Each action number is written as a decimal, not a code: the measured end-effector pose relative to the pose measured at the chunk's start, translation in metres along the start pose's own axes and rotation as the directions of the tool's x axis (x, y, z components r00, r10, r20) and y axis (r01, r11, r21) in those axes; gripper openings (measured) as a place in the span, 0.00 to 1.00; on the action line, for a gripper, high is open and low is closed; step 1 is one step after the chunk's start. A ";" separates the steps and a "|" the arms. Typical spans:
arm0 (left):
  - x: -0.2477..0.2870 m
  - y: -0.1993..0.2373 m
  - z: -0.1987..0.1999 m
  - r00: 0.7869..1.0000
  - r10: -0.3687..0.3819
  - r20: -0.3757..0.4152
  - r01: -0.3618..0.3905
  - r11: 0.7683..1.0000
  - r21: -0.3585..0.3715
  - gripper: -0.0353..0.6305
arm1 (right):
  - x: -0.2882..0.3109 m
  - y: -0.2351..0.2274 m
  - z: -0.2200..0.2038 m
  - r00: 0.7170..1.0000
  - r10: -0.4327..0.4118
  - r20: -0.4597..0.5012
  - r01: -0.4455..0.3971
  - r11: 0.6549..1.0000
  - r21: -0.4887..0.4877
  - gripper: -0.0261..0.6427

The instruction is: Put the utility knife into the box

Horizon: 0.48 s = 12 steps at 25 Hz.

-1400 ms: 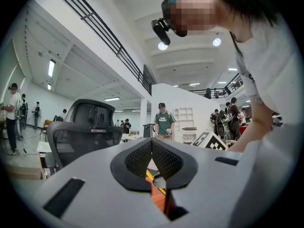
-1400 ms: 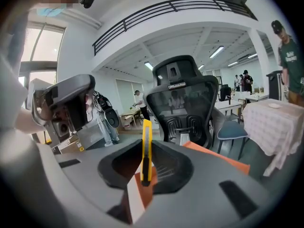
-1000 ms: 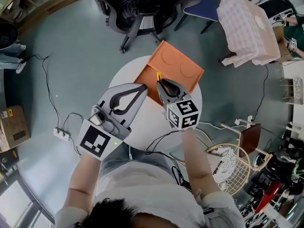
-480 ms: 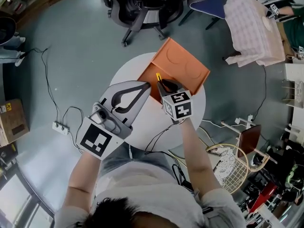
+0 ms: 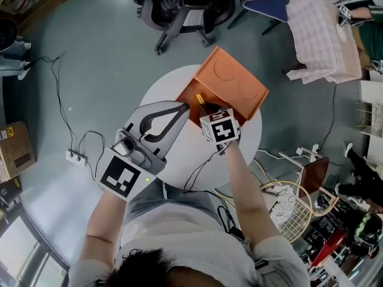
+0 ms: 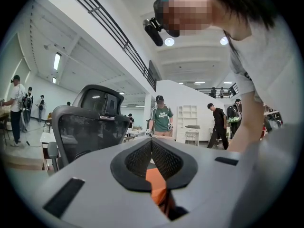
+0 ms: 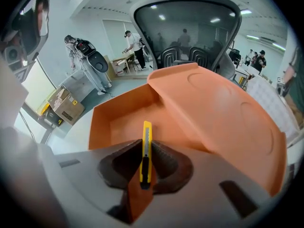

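An open orange box (image 5: 230,82) stands at the far side of the round white table (image 5: 161,91), its lid (image 7: 223,113) leaning back to the right. My right gripper (image 5: 205,107) is shut on a yellow utility knife (image 7: 147,151). The knife stands on edge between the jaws, and its tip (image 5: 200,98) reaches over the box's near rim. In the right gripper view the box's hollow (image 7: 123,122) lies straight ahead of the knife. To the left, over the table, my left gripper (image 5: 183,106) is shut with nothing in it (image 6: 152,142).
A black office chair (image 5: 179,5) stands just beyond the table. Cables and a power strip (image 5: 75,158) lie on the floor at the left, near a cardboard box (image 5: 15,151). A wire basket (image 5: 287,211) sits at the lower right and a cloth-covered table (image 5: 320,28) at the upper right.
My right gripper has moved forward with the knife, so the tip now reaches the box's near rim. The left gripper has stayed put.
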State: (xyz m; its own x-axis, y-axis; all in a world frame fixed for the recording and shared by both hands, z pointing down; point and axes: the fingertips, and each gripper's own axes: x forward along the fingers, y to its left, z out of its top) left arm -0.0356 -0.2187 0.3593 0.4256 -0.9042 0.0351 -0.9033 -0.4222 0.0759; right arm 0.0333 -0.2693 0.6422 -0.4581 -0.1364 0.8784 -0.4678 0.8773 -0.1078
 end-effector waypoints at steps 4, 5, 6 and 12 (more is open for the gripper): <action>-0.002 0.001 -0.002 1.000 0.005 -0.004 -0.005 1.000 -0.002 0.07 | 0.003 0.001 -0.002 1.000 -0.011 -0.028 0.010 1.000 -0.010 0.14; -0.002 0.002 -0.002 1.000 0.006 -0.005 -0.006 1.000 -0.003 0.07 | 0.003 0.002 -0.001 1.000 -0.011 -0.027 0.010 1.000 -0.013 0.14; -0.003 0.002 -0.002 1.000 0.007 -0.005 -0.007 1.000 -0.003 0.07 | 0.003 0.002 -0.001 1.000 -0.011 -0.025 0.010 1.000 -0.016 0.14; -0.002 0.003 -0.004 1.000 -0.001 -0.012 0.001 1.000 0.004 0.07 | 0.003 0.004 0.000 1.000 -0.008 -0.002 0.008 1.000 -0.019 0.15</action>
State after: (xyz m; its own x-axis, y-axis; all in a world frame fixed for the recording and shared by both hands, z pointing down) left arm -0.0391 -0.2177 0.3631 0.4270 -0.9031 0.0466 -0.9031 -0.4233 0.0722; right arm 0.0300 -0.2666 0.6442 -0.4528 -0.1421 0.8802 -0.4568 0.8848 -0.0922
